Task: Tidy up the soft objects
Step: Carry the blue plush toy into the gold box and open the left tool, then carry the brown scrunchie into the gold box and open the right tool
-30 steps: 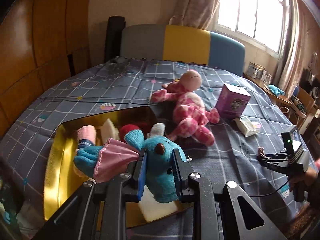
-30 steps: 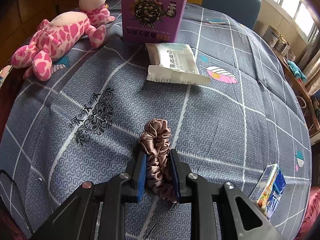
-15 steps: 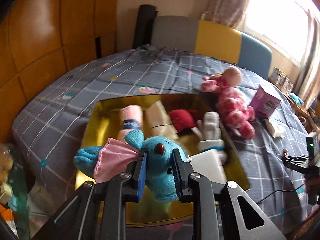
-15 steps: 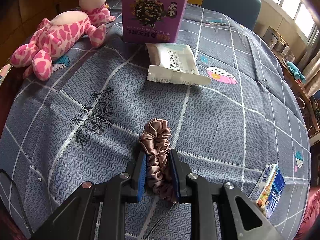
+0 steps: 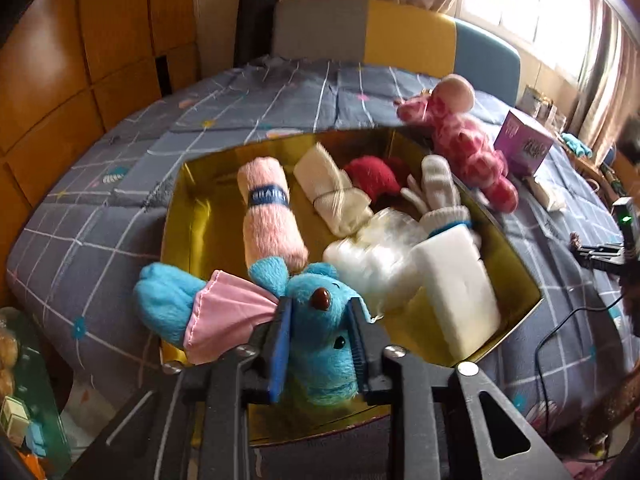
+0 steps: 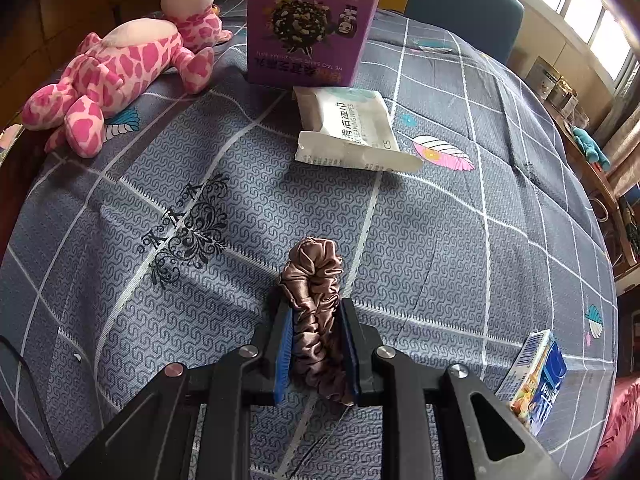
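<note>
From the left wrist camera, the left claw (image 5: pixel 318 344) is clenched on a blue plush toy (image 5: pixel 316 328) with a pink fabric ear, held above the near edge of a gold-lined box (image 5: pixel 188 216) that sits on a bed with a grey checked bedspread (image 5: pixel 100 216). Inside the box lie a rolled pink towel (image 5: pixel 269 216), a cream rolled cloth (image 5: pixel 334 194), a red plush item (image 5: pixel 372 176), a white knitted glove (image 5: pixel 442 188) and a white sponge block (image 5: pixel 456 292). A pink spotted plush giraffe (image 5: pixel 466 144) lies on the bedspread just beyond the box. From the right wrist camera, the right claw (image 6: pixel 318 346) grips a brown satin scrunchie (image 6: pixel 316 288) low over the bedspread, with a wipes packet (image 6: pixel 352 128) and a purple carton (image 6: pixel 308 28) farther off. The step appears to be placing the blue toy; next it likely needs lowering into the free near-left part of the box and releasing.
</note>
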Demonstrator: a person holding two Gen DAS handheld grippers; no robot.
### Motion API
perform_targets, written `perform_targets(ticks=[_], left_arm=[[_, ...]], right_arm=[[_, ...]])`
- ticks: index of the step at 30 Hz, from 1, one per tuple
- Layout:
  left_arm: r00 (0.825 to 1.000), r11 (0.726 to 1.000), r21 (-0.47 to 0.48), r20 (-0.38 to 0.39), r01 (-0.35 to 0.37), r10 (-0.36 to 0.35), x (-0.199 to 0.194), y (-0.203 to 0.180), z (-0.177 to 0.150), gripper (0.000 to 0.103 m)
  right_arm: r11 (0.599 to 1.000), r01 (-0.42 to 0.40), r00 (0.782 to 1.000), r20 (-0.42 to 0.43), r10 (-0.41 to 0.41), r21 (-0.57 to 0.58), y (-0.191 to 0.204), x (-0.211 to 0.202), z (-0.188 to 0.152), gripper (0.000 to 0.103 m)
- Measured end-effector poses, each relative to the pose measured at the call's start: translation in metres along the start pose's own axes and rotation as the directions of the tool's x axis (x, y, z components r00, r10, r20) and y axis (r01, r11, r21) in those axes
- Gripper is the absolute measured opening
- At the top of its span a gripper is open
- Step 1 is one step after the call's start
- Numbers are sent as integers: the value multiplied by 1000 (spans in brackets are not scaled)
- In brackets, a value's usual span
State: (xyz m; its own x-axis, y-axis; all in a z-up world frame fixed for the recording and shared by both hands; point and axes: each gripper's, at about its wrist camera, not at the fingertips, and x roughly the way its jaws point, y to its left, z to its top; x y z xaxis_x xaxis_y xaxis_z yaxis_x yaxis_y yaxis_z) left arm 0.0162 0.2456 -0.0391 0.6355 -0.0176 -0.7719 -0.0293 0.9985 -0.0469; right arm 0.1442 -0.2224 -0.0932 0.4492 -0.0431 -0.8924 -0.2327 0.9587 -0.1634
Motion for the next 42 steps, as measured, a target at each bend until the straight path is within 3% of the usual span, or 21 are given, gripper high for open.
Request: perform_targets(ticks=[3, 7, 9, 11, 23, 33, 35, 42], left_arm=[[1000, 998, -63, 3, 1, -1, 5, 6, 1, 35], [1000, 997, -75, 24, -13, 15, 0, 4, 3, 42], [999, 996, -83, 44, -22, 26, -6, 3, 3, 47], [998, 993, -112, 61, -27, 34, -11, 5, 4, 61], [981, 972, -199, 121, -125, 151, -39, 5, 15, 64], [971, 970, -207, 173, -126, 163, -59, 0, 14, 67], [968, 970, -207, 187, -125, 165, -63, -2, 14, 71], [961, 973, -198, 225, -117, 162, -74, -6, 14, 74]], right_arm=[[1000, 3, 1000, 0, -3, -1, 1, 0, 0, 22], [1000, 3, 1000, 1, -3, -2, 1, 0, 0, 22], [1000, 3, 1000, 1, -3, -2, 0, 0, 0, 22], [1000, 5, 1000, 1, -5, -4, 0, 0, 0, 22], [998, 64, 998, -8, -64, 28, 9, -3, 0, 22], [980, 133, 991, -40, -129, 147, 12, -6, 9, 21], [975, 143, 990, -44, -137, 169, 12, -7, 9, 20], [971, 118, 993, -8, -118, 208, 21, -24, 16, 20]])
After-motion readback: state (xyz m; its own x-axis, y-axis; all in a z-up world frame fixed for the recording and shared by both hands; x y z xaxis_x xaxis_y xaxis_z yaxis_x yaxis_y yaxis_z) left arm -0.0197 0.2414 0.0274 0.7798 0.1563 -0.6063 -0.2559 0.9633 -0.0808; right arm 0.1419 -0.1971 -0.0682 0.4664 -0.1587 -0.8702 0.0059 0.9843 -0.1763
